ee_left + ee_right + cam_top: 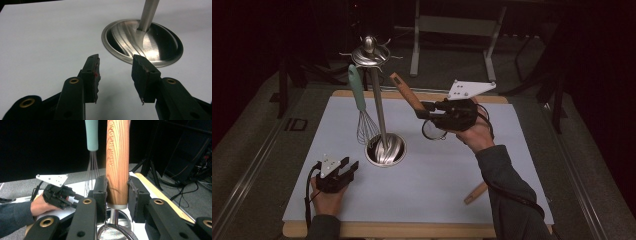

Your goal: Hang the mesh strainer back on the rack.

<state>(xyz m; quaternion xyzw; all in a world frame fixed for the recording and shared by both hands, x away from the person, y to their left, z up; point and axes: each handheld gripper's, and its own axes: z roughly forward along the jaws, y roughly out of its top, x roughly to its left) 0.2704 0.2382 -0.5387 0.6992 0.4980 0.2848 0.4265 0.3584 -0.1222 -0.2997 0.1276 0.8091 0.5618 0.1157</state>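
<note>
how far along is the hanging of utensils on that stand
Done: the whisk with the teal handle already hangs from the metal stand. In hand: the right gripper is shut on the wooden-handled strainer, held up beside the stand's top, not yet hung. Left: a wooden piece lies on the mat near the right sleeve. The left gripper rests open, holding nothing.

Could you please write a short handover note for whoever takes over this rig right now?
Right gripper: shut on the strainer's wooden handle, held raised to the right of the stand's pole, mesh end down.
Left gripper: open, holding nothing, low over the white mat beside the stand's round base.
Utensil stand: upright on the mat; the teal-handled whisk already hangs from a top hook.
A second wooden-handled tool lies on the mat near the right forearm.
Left, probably: hang the strainer, then the remaining tool.
</note>
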